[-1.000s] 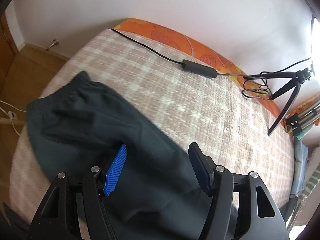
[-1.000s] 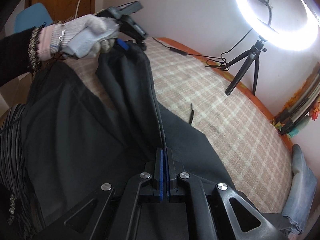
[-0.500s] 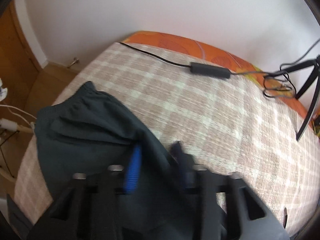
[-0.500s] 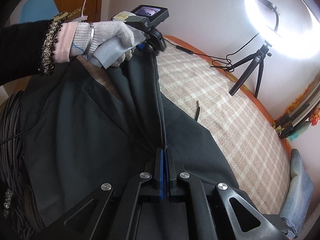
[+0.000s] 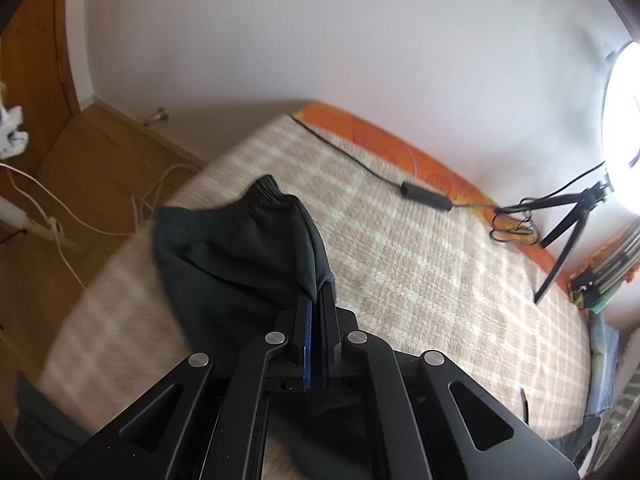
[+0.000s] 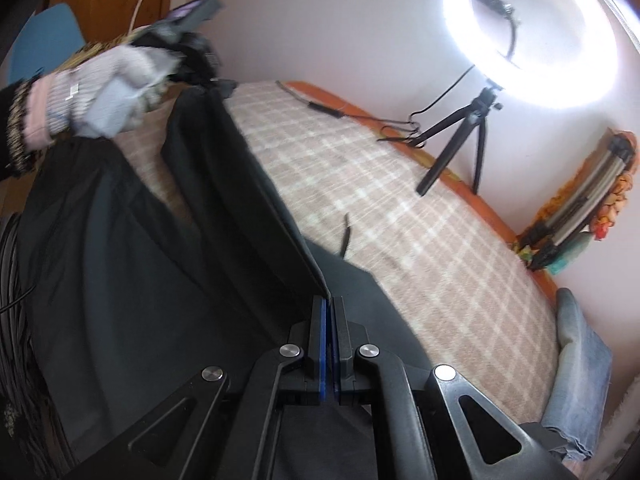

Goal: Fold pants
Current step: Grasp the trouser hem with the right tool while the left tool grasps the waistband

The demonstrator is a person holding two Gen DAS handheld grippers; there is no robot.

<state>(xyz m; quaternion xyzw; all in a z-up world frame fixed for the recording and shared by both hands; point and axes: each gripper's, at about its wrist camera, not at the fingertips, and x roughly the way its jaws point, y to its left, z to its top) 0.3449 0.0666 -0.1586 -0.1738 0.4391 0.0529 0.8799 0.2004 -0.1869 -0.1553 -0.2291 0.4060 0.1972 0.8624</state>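
Pinching the dark pants [image 6: 120, 264], both jaws closed on cloth over the checked bed [image 6: 400, 216]; no readable writing.

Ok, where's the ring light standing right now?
The ring light stands on its small black tripod at the bed's far edge against the wall, upper right in the right wrist view, beyond the checked blanket.

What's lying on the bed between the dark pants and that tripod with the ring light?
In the right wrist view, only checked blanket lies between the pants and the tripod, with one small dark object near the pants.
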